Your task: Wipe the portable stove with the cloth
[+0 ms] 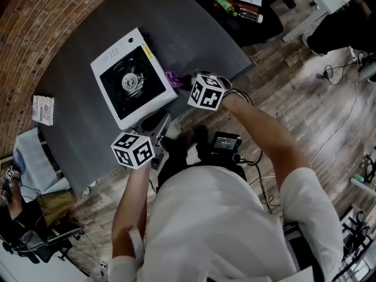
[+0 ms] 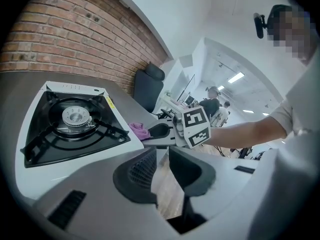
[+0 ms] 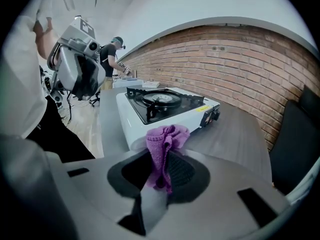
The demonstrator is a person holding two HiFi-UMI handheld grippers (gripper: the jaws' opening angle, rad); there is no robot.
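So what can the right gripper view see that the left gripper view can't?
Only the right gripper view: the right gripper shut on the purple cloth, seen up close, and the left gripper across from it.
Only the left gripper view: the left gripper's own jaws apart with nothing between them, just floor beyond, and the right gripper's marker cube.
Both: the white portable stove, the cloth, the grey table and the brick wall.

Head view dimly and evenly lit, dark table (image 1: 188, 34) shown without hard shadows, gripper views brightened by ceiling lights (image 2: 235, 77), far room washed out, brick wall (image 3: 240, 59) bent by fisheye distortion, edges blacked out, nearest foreground softly blurred.
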